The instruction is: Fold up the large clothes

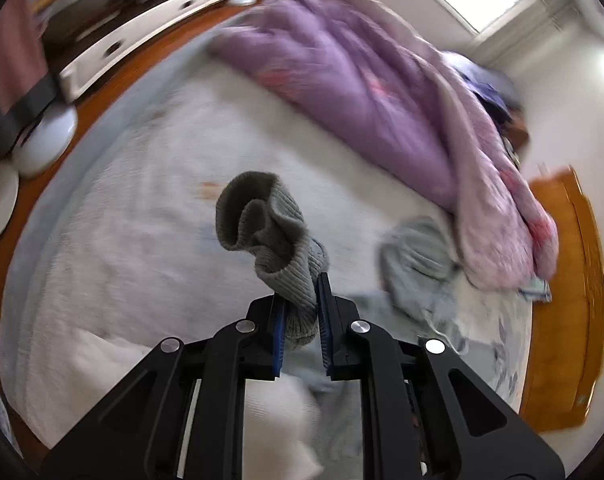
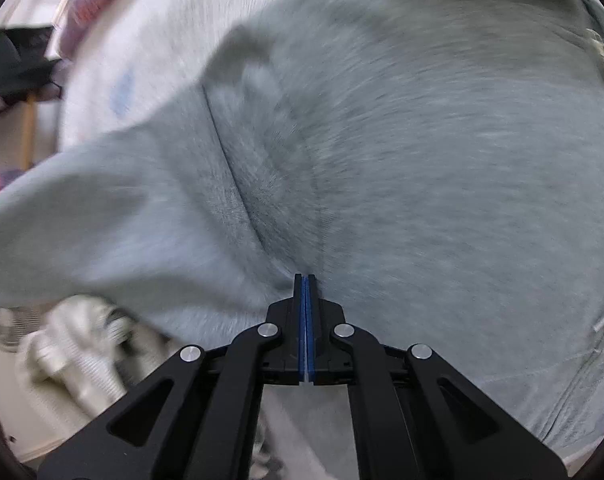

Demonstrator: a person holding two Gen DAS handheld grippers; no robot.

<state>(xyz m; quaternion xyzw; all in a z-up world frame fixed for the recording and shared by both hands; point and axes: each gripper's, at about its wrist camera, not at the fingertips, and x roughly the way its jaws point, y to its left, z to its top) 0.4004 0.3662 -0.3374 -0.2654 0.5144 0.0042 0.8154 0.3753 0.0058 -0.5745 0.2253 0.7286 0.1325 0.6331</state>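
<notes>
A light grey sweatshirt lies on a bed. In the left wrist view my left gripper [image 1: 302, 292] is shut on its ribbed sleeve cuff [image 1: 262, 224], which sticks up past the fingertips above the white bedsheet [image 1: 142, 208]. More of the grey garment [image 1: 418, 264] lies bunched to the right. In the right wrist view the sweatshirt body [image 2: 382, 140] fills the frame, with a seam running down toward my right gripper [image 2: 305, 278]. The right gripper's blue pads are pressed together on a pinch of the grey fabric. The view is motion-blurred.
A purple and pink quilt [image 1: 362, 80] is heaped along the far side of the bed. A wooden bed frame [image 1: 574, 280] borders the right side, white drawers [image 1: 142, 28] stand at the upper left. A cream cloth [image 2: 74, 352] lies at the lower left.
</notes>
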